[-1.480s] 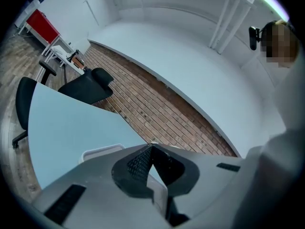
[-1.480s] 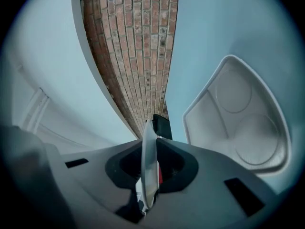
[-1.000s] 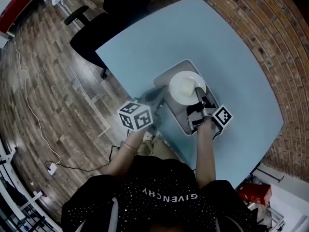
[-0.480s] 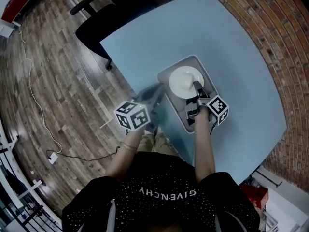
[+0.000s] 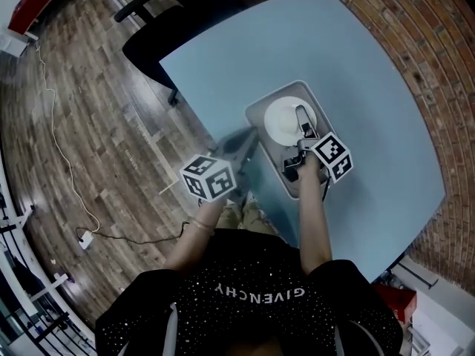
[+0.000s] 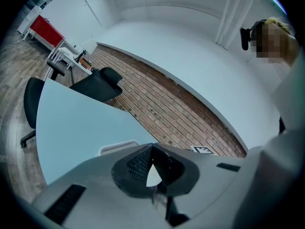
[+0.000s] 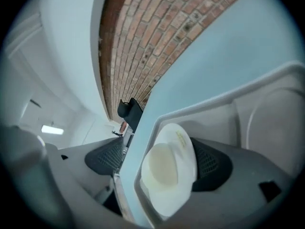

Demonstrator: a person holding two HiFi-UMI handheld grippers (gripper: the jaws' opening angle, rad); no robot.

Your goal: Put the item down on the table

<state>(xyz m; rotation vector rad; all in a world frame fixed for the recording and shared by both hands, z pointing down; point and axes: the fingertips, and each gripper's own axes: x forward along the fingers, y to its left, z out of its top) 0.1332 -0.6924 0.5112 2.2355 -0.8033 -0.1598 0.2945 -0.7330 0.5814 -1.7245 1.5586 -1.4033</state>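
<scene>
1. Head view: the right gripper point(image 5: 303, 127) reaches over the grey tray point(image 5: 256, 115). Its jaws have just been opening and now stand wide apart. Their tips are at the near rim of the white plate point(image 5: 286, 119). The plate lies in the far half of the tray, and the tray stands on the light blue table point(image 5: 364, 73), near the edge on the person's side. The left gripper point(image 5: 239, 145) is blurred here. It hangs at the table's edge, just beside the tray's left side, with its marker cube point(image 5: 209, 178) above the wooden floor point(image 5: 89, 124). A black chair point(image 5: 159, 32) stands at the far-left corner of the table.

2. Left gripper view: the left gripper point(image 6: 151, 157) is clenched. Its two dark pads meet at their tips and nothing is between them; only a small pale triangle shows through the gap below. Ahead are the table point(image 6: 71, 128), one corner of the tray point(image 6: 116, 148), the chair point(image 6: 97, 86) and a brick wall point(image 6: 176, 109).

3. Right gripper view: the right gripper point(image 7: 158, 161) is released, with its pads far from each other. The plate point(image 7: 169, 173) is between them, inside the tray point(image 7: 267, 104), and its rim is very close to the right-hand pad; I cannot tell whether they touch. The other pad stands apart from the plate, on the other side of the tray's wall. Behind are the table point(image 7: 233, 42) and the brick wall point(image 7: 143, 42).
</scene>
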